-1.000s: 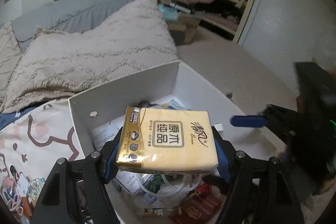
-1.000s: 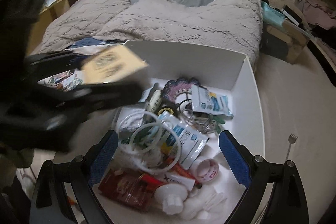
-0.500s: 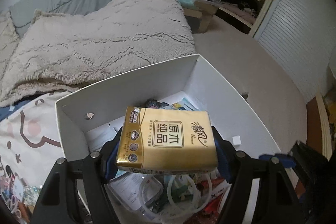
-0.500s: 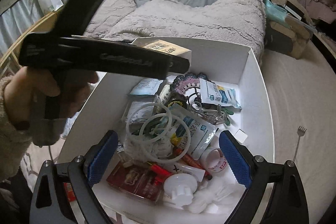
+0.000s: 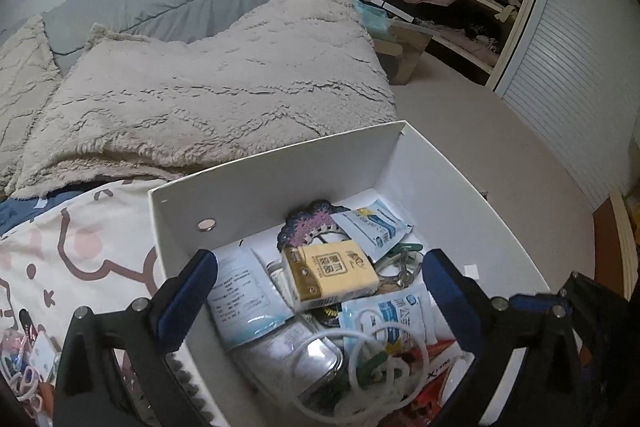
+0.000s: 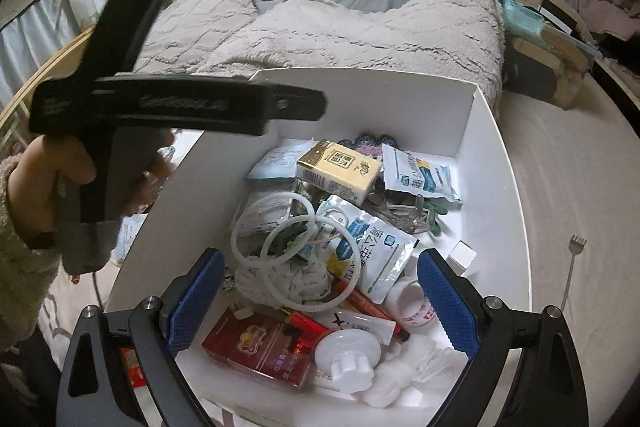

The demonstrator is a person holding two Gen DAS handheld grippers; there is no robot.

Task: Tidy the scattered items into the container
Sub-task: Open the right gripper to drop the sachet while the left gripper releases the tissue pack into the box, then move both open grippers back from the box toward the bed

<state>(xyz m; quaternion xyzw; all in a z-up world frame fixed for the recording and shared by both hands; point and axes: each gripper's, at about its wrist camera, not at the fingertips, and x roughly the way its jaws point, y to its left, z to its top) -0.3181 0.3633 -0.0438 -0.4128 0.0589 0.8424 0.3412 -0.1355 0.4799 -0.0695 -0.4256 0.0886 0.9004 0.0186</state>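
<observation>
The yellow tissue pack [image 5: 331, 275] lies loose in the white box [image 5: 272, 183], on top of the other items; it also shows in the right wrist view [image 6: 338, 171]. My left gripper [image 5: 320, 301] is open and empty above the box's near left part. My right gripper [image 6: 320, 297] is open and empty over the box's [image 6: 486, 131] near end. The left gripper's black body [image 6: 176, 105] and the hand holding it show at the left of the right wrist view.
The box holds white tubing rings [image 6: 292, 227], blue-white sachets [image 6: 376, 251], a red packet [image 6: 260, 347], a white cap [image 6: 346, 351] and tape [image 6: 412, 301]. Small items lie on the patterned sheet [image 5: 24, 363]. A fork-like scratcher [image 6: 572, 267] lies right of the box. Blankets [image 5: 208, 87] lie behind.
My left gripper opened and let go of the tissue pack, which dropped into the box. The right gripper stayed open over the box.
</observation>
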